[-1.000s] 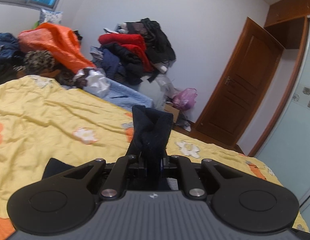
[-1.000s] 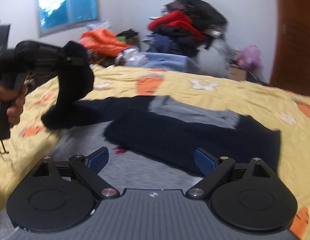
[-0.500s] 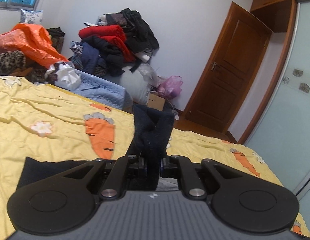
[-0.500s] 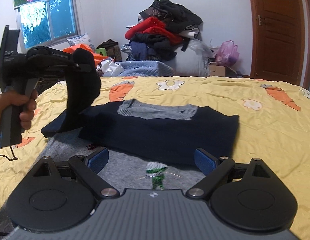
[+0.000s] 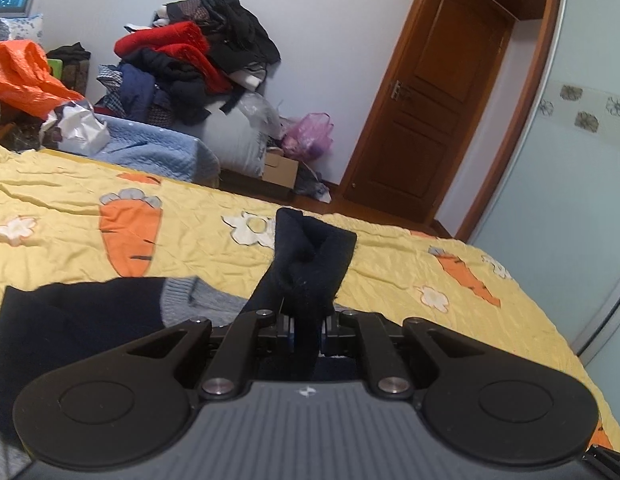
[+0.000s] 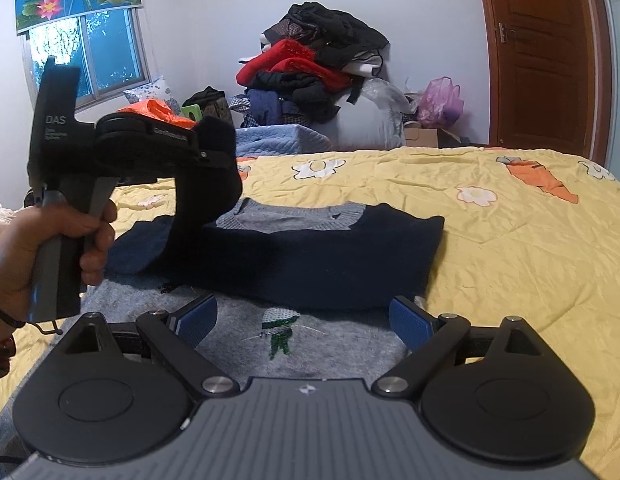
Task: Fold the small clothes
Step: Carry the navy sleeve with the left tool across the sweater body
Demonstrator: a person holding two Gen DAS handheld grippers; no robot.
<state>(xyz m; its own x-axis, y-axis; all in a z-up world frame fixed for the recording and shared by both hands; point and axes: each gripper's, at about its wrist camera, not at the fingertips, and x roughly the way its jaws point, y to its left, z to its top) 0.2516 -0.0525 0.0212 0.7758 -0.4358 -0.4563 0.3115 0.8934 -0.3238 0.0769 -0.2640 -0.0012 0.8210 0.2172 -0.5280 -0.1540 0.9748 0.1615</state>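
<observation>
Left tongs [image 5: 306, 330] clamping navy sleeve [image 5: 310, 264], right tongs [image 6: 304, 318] spread wide

The left gripper [image 5: 306, 330], gripped by a hand [image 6: 38, 256] around its handle, has its jaws clamped on dark fabric. The right gripper [image 6: 304, 320] hovers, blue pads [image 6: 198, 320] spread wide apart.

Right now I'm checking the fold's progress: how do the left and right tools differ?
The left tool is shut on the navy sleeve; the right tool is open and holds nothing. The left lifts the sleeve above the sweater; the right hangs over its grey front. Both are black.
</observation>
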